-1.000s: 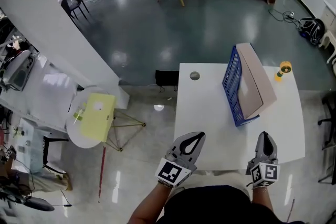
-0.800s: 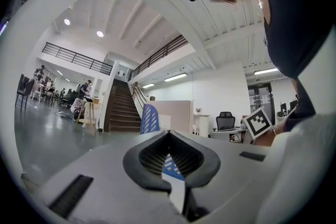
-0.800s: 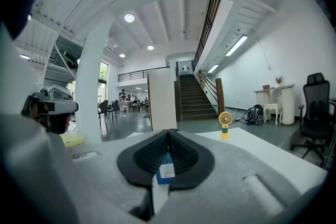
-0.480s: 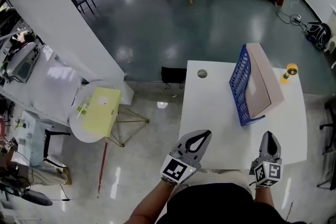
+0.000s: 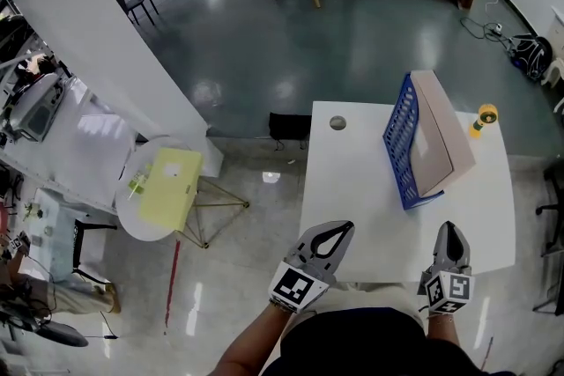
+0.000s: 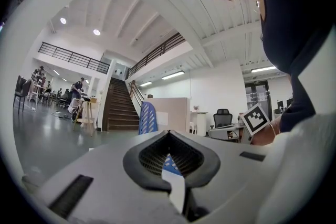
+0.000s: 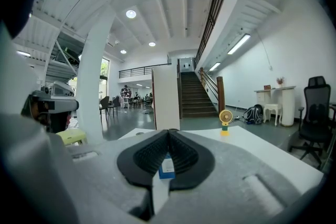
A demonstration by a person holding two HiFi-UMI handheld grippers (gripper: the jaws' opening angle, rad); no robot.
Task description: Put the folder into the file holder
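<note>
Grey jaws on the left gripper (image 5: 342, 227) are clenched tip to tip, with nothing held. The right gripper (image 5: 448, 227) is likewise clenched and empty. Both hover apart at the near edge of the white table (image 5: 352, 189). Well beyond them, the beige folder (image 5: 445, 132) stands tilted in the blue holder (image 5: 399, 141). A yellow object (image 5: 483, 114) sits just beside the holder, at the table's far corner.

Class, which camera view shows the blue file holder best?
The head view: the file holder stands whole on the white table, with the folder leaning against it. The left gripper view shows it small and side-on. The right gripper view shows only the pale folder in front.
</note>
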